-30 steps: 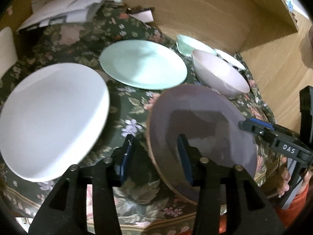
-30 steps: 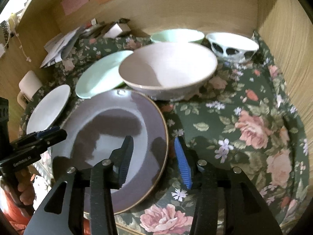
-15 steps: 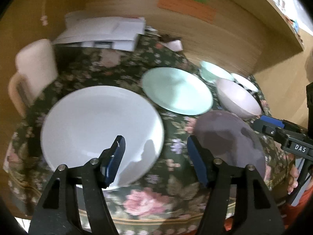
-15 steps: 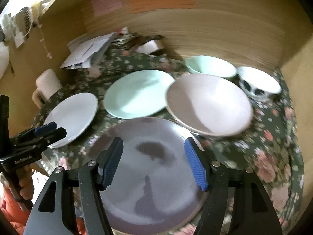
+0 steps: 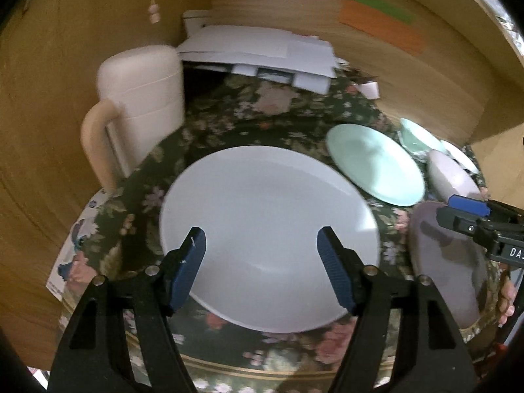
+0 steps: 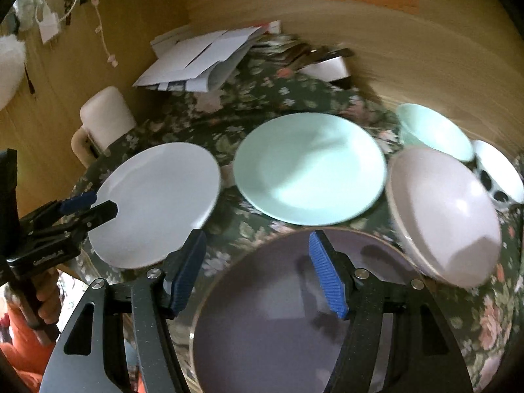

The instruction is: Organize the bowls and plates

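white plate [image 5: 268, 216]: lies flat on the floral-clothed surface [image 5: 229, 131] straight ahead of the left tongs [image 5: 262, 268], its near rim under the pads; likely ceramic, stiff, slick and breakable.
grip on white plate: probably only the near rim offers a hold, one pad above and one below, since it sits flush on the cloth.
purple plate [image 6: 294, 311]: directly beneath the right tongs [image 6: 258, 271], wide and shallow with a thin edge; probably the heaviest plate.
mint plate [image 6: 311, 167]: just beyond the right tongs, between the white plate and the pale pink bowl [image 6: 445, 213].
bowls: the pink bowl sits right of the right tongs, with a mint bowl [image 6: 432, 131] and a patterned white bowl [image 6: 501, 177] behind it; the raised walls look easier to pinch.
left tongs: jaws spread and opening, nothing between them.
right tongs: jaws apart, holding nothing.
cream mug [image 5: 137, 104]: far left of the left tongs, near the papers [image 5: 262, 49].
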Motion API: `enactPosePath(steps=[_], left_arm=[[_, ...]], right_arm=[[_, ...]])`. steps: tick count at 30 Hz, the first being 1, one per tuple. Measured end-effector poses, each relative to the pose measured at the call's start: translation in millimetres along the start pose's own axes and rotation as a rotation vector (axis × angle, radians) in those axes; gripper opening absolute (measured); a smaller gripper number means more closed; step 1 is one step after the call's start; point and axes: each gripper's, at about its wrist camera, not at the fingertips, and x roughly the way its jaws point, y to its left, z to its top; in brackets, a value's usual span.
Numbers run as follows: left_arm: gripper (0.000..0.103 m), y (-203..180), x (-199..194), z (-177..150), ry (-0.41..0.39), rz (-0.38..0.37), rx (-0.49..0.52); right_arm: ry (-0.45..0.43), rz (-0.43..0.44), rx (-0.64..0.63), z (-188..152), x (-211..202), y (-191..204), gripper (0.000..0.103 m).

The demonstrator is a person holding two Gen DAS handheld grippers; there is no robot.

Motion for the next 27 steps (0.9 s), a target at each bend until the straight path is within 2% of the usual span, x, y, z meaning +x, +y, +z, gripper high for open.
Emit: enactPosePath(steps=[6, 13, 17, 18, 20, 23, 27], left_arm=[[0.072, 29, 8, -1, 0.02, 0.029, -0.039], [0.072, 50, 18, -2, 0.052, 0.029, -0.073], [0.072, 55, 23, -2, 0.061, 0.013, -0.082], [0.07, 56, 24, -2, 0.064, 0.005, -0.088], [0.061, 58, 27, -2, 0.073, 0.001, -0.094], [0.051, 59, 30, -2, 0.083, -0.001, -0.101], [0.045, 59, 33, -2, 0.093, -0.022, -0.101]], right_arm=[[0.058, 0.033, -0.03, 12, 27, 19, 0.062], [0.11, 0.06, -0.037, 21, 56, 32, 0.062], [0.167, 0.087, -0.032, 24, 73, 35, 0.042], [0.177, 0.092, -0.028, 24, 77, 36, 0.04], [0.199, 0.105, -0.015, 25, 84, 35, 0.034], [0.217, 0.115, 0.007, 28, 90, 36, 0.033], [0.223, 0.12, -0.003, 33, 97, 41, 0.033]])
